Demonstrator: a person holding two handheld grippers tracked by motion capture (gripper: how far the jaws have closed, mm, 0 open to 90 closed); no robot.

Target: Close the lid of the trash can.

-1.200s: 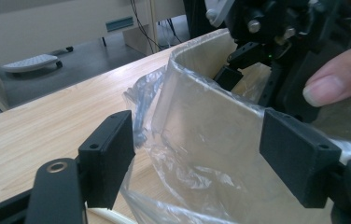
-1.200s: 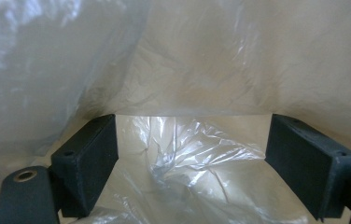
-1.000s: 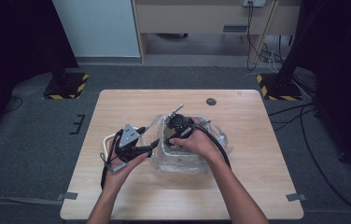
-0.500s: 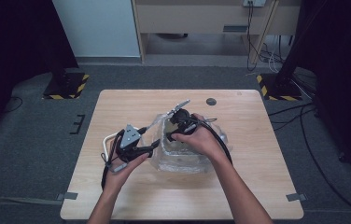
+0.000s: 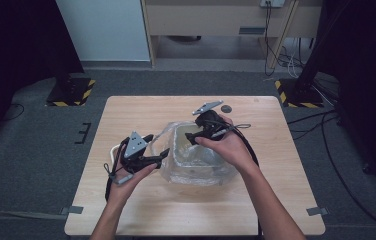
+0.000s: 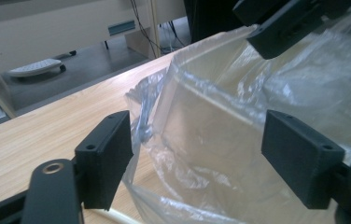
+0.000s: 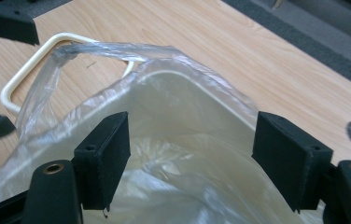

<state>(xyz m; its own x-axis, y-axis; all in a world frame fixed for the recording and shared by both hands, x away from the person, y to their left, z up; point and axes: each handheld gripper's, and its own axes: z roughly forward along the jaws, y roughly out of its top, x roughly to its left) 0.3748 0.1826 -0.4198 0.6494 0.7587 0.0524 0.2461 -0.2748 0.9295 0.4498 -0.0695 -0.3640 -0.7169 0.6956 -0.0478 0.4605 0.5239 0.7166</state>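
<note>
- Sitting mid-table, the white bin (image 5: 196, 155) wears a clear plastic bag (image 5: 176, 167) (loose, crinkled).
- Left gripper (image 5: 148, 156), just left of the bin, jaws spread, just been opening, bag film between them, ungripped.
- Right gripper (image 5: 196, 136), above the bin's far rim, jaws apart, just been closing, empty.

no legible text, labels, or signs

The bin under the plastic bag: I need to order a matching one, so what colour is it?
Cream-white bin, seen best in the right gripper view.
</note>
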